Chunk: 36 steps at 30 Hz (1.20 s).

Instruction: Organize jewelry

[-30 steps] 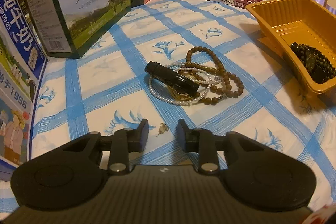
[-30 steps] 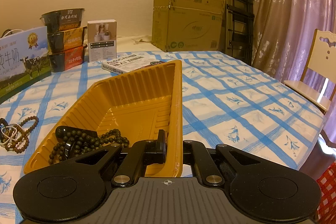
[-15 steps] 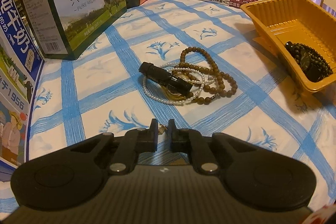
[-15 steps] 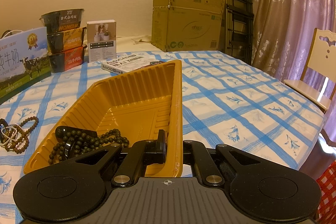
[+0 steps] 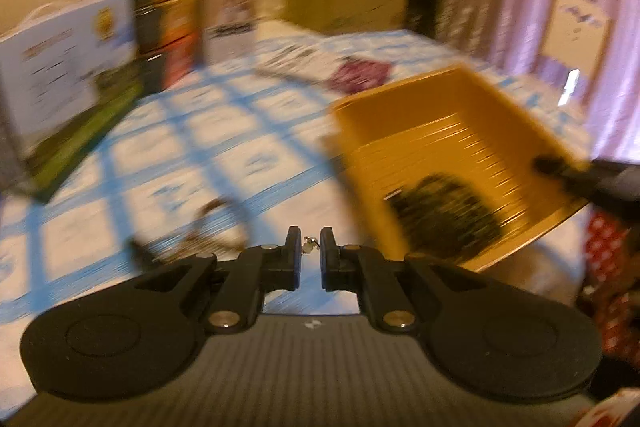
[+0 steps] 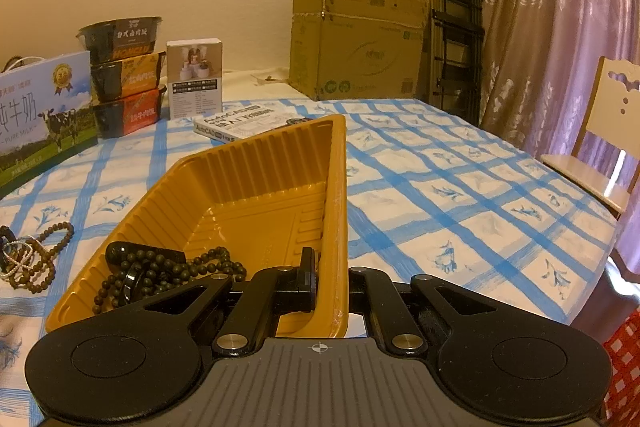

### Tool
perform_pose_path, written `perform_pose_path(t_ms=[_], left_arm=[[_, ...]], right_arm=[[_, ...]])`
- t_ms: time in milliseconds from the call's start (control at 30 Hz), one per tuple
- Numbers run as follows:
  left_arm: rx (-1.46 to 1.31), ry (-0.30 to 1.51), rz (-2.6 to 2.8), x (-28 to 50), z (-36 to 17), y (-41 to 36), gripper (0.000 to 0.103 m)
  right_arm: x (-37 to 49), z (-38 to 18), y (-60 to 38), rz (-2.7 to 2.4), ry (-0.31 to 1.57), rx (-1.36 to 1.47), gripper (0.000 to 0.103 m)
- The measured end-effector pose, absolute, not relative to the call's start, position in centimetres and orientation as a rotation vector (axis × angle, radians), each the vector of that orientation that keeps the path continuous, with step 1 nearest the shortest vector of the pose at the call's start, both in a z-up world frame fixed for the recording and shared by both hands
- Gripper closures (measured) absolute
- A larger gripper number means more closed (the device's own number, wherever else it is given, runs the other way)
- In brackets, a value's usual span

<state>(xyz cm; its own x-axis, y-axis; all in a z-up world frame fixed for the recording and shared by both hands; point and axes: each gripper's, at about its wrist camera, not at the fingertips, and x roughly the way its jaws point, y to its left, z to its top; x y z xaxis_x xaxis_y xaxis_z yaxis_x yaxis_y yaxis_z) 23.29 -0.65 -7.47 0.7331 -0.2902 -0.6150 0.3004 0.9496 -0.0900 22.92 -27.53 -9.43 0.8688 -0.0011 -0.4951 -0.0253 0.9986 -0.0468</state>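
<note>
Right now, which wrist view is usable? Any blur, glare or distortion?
Left wrist: heavy motion blur over the table and yellow tray; only the left gripper and the small earring it pinches are sharp. Right wrist: sharp, warm dim light, fisheye bending at the edges, mild sheen on the tray wall clamped by the right gripper.

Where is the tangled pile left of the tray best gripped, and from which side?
A guess: take the brown bead loop where it arcs clear of the pile, coming straight down from above. The pile lies flat on the tablecloth with pearls and beads interlaced, so the free outer arc gives the fingers a single strand to close across. The tray stands apart to its right.
</note>
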Motion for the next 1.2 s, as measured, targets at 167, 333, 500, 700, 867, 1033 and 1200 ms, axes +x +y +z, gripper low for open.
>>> perform_pose_path(t_ms=[167,333,500,700,867,1033,1200], left_arm=[[-0.002,0.643,-0.438,25.7,-6.7,-6.1,0.095],[-0.016,0.671,-0.478,27.5,-7.5,-9.6,0.095],[-0.063,0.696,-0.462,28.2,-8.1,-10.5,0.084],[-0.104,0.657,-0.412,26.7,-7.1,-9.0,0.077],[-0.137,0.655,-0.326,24.2,-7.0,-4.9,0.074],[-0.140,0.711,-0.153,22.3,-8.3,0.8,0.074],[-0.158,0.766,0.005,21.9,-9.6,6.0,0.071]], right_arm=[[23.0,-9.5,-27.2,0.018,0.514,-0.060,0.098],[23.0,-9.5,-27.1,0.021,0.516,-0.049,0.098],[23.1,-9.4,-27.1,0.020,0.518,-0.043,0.098],[23.1,-9.4,-27.1,0.019,0.519,-0.035,0.098],[23.1,-9.4,-27.1,0.018,0.520,-0.039,0.098],[23.1,-9.4,-27.6,0.016,0.524,-0.030,0.098],[23.1,-9.4,-27.6,0.016,0.524,-0.032,0.098]])
